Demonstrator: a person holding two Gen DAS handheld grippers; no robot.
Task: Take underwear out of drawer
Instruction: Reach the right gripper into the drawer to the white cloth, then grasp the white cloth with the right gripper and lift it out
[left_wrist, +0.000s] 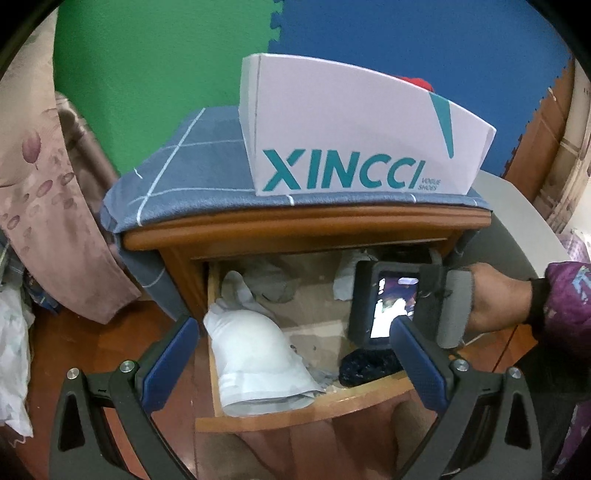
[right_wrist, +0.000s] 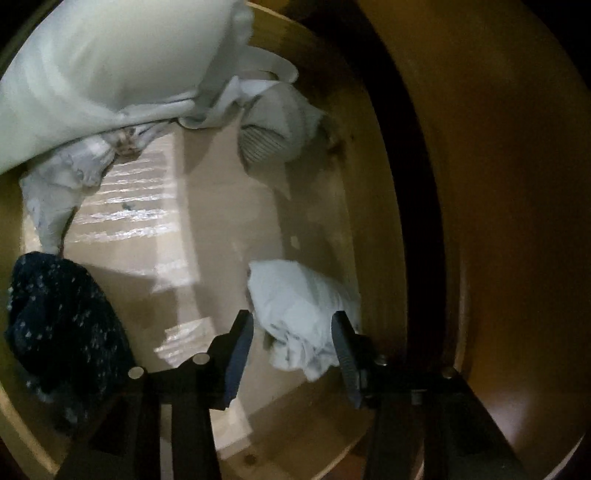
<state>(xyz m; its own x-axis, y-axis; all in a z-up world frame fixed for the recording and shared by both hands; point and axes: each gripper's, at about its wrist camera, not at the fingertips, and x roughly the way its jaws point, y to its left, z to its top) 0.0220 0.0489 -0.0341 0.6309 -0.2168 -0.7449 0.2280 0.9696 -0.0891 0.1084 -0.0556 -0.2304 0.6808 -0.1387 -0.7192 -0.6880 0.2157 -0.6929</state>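
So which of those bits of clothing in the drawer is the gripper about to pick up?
The small crumpled white piece lying between the right gripper's open fingers. The dark speckled one and the big white garment lie off to the side.

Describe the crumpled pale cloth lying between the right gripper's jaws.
The pale cloth is a small, crumpled bundle of soft, wrinkled, whitish-blue fabric. It lies on the drawer floor against the far wooden wall, apart from the other garments. The right gripper straddles it with jaws open, one on each side; whether they touch it is unclear.

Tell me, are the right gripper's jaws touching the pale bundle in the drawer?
Cannot tell. In the right wrist view the right gripper straddles the pale bundle, jaws open, edges overlapping without clear contact.
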